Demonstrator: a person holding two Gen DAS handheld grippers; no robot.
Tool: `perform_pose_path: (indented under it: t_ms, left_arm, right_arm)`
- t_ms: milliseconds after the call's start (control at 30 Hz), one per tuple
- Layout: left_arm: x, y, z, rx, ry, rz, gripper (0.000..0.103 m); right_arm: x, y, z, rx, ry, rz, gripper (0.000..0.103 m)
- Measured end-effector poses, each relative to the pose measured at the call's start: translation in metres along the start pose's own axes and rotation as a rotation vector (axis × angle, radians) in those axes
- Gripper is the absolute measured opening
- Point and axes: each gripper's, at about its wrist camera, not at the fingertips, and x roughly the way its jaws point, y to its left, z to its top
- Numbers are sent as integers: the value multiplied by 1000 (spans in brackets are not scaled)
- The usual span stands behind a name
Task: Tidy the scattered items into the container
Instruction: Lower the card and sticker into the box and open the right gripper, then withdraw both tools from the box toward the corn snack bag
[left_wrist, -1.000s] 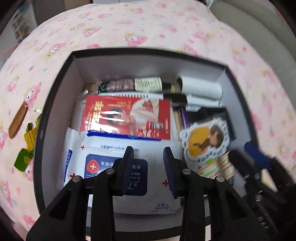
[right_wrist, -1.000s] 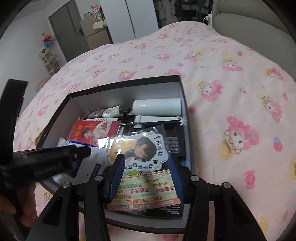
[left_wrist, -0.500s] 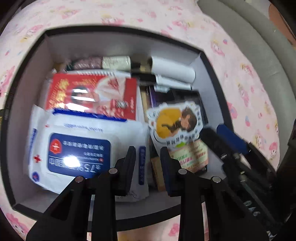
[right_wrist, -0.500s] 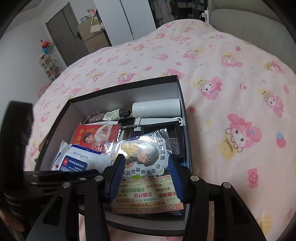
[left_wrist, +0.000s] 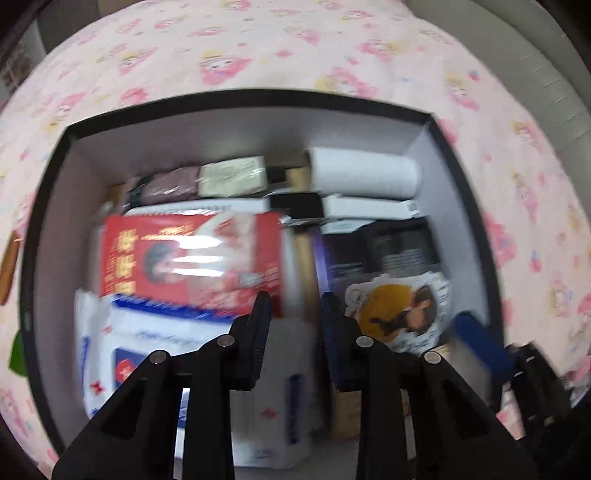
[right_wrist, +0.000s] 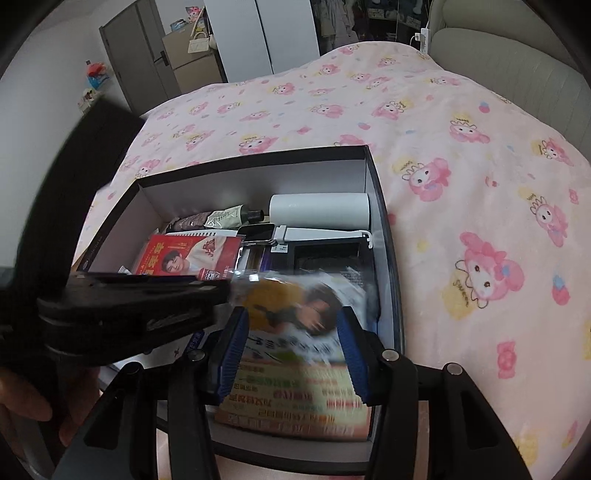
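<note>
A black box (left_wrist: 236, 98) with pale inner walls sits on the pink bedspread and holds several items. Among them are a red packet (left_wrist: 192, 254), a white wipes pack (left_wrist: 155, 332), a white roller (left_wrist: 362, 173), a tube (right_wrist: 225, 216) and a picture packet (left_wrist: 399, 310). My left gripper (left_wrist: 295, 321) hovers open above the box's near middle with nothing between its fingers. My right gripper (right_wrist: 293, 332) is open over the picture packet (right_wrist: 295, 306) at the box's near right, its blue pads (right_wrist: 232, 354) on either side of it. The left gripper (right_wrist: 147, 299) also shows as a dark bar across the right wrist view.
A wooden comb (left_wrist: 7, 262) and a green item (left_wrist: 16, 354) lie on the bedspread left of the box. A padded headboard (right_wrist: 517, 74) borders the bed on the right. A door and cabinets stand beyond the bed's far end. A hand (right_wrist: 22, 406) shows at lower left.
The left gripper has shifted over the box and its view is now blurred by motion. In the right wrist view it has risen, covering the wipes pack. The right gripper stays over the picture packet.
</note>
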Motion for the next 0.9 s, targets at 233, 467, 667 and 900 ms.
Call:
perform_pose_path:
  t_ms: [233,467,667,900]
  left_arm:
    - [-29,16,-20,-8,-113,-43,28]
    - [-85,8,-50,14,-251,-74,35]
    - [-125,11,-84,22,-320,-101,41]
    - [-164,34,-134,21,-359,-128,46]
  right_arm:
    - [-1,0,0,17,-1,1,46]
    - [-28,12,-4,40,-45,-28,46]
    - [-75,44,-16,21,-113,2,46]
    - [-109,89,-44,-33,-120,57,47]
